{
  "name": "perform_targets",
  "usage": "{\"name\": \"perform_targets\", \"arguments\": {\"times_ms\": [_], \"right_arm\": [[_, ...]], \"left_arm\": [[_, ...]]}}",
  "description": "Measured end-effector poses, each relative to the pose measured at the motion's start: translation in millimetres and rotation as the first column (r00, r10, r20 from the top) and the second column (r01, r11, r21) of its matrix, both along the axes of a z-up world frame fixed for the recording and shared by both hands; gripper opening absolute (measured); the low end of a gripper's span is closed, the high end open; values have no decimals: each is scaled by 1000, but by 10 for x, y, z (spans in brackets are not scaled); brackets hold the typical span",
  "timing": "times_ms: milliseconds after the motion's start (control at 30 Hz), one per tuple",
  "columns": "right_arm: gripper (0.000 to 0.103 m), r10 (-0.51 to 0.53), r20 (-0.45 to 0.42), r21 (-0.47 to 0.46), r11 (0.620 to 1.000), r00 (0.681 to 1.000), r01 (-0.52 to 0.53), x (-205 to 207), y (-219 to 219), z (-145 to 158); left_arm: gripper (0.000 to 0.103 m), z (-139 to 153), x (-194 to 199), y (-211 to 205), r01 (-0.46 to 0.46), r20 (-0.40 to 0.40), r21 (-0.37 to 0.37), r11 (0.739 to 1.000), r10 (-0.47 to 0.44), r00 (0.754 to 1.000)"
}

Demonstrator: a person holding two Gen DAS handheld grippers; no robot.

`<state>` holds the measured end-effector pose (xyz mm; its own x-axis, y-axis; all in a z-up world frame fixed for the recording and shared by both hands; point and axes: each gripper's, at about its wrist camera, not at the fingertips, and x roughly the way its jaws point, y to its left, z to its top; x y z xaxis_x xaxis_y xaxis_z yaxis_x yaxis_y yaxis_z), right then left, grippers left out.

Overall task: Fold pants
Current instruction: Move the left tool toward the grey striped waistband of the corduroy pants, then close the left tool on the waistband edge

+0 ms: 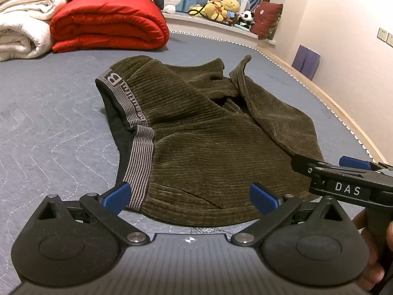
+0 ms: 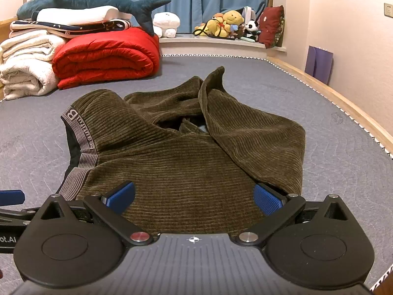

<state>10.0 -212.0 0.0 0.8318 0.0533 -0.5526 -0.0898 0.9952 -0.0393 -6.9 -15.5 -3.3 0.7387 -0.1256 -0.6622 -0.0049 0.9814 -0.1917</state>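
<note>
Olive-brown corduroy pants (image 1: 208,135) lie bunched on the grey quilted bed, with a grey striped waistband (image 1: 137,147) at their left side; they also show in the right wrist view (image 2: 191,162). My left gripper (image 1: 191,198) is open and empty, over the near hem beside the waistband end. My right gripper (image 2: 194,198) is open and empty, over the near edge of the pants. The right gripper's body also shows in the left wrist view (image 1: 343,179), at the pants' right edge. The legs are folded back in a loose heap at the far side.
A red folded quilt (image 2: 105,56) and white blankets (image 2: 27,66) are stacked at the far left of the bed (image 2: 319,184). A plush shark (image 2: 98,0) lies on top. Stuffed toys (image 2: 226,24) sit on the window ledge. The bed's wooden edge (image 2: 343,103) runs along the right.
</note>
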Motion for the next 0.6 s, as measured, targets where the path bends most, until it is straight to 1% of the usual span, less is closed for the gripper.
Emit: {"name": "perform_targets", "arguments": {"times_ms": [100, 167, 267, 300, 333, 367, 400, 433, 467, 500, 533, 567, 600], "right_arm": [[102, 1, 1, -3, 1000, 1000, -1, -1, -3, -2], [102, 1, 1, -5, 1000, 1000, -1, 0, 1, -12], [101, 0, 4, -8, 1000, 1000, 0, -2, 7, -13], [100, -1, 7, -10, 1000, 1000, 1, -2, 11, -7], [99, -1, 9, -9, 1000, 1000, 1, -1, 10, -1], [97, -3, 12, -10, 1000, 1000, 3, -6, 10, 4], [95, -4, 16, -10, 1000, 1000, 4, -8, 5, 5], [92, -6, 20, -10, 1000, 1000, 6, -11, 11, 17], [90, -8, 27, -7, 1000, 1000, 8, -14, 9, 24], [82, -10, 33, -2, 1000, 999, 10, -14, 10, 33], [74, -12, 36, 5, 1000, 999, 12, -12, 11, 42], [69, -13, 38, 15, 1000, 999, 12, -7, 7, 48], [59, -12, 40, 26, 1000, 999, 11, 0, 8, 59]], "left_arm": [[102, 0, 4, 0, 9, -2, -4, 1000, -9, 1000], [100, 5, -11, -3, 19, 0, -10, 1000, -19, 1000], [90, 29, -23, -10, 35, 8, -14, 999, -35, 999], [82, 39, -24, -11, 38, 11, -13, 999, -38, 999], [70, 48, -26, -5, 46, 13, -18, 999, -46, 999], [63, 61, -22, 6, 56, 13, -26, 998, -56, 998], [46, 75, -17, 14, 70, 13, -36, 997, -69, 998], [25, 101, -11, 30, 87, 13, -49, 995, -86, 996], [17, 125, -1, 51, 95, 12, -62, 994, -94, 996], [12, 168, 29, 112, 106, 6, -97, 990, -106, 994], [11, 213, 58, 162, 113, -1, -129, 985, -115, 993], [10, 270, 115, 237, 121, -15, -159, 980, -125, 992], [10, 327, 172, 293, 126, -25, -173, 977, -132, 991]]}}
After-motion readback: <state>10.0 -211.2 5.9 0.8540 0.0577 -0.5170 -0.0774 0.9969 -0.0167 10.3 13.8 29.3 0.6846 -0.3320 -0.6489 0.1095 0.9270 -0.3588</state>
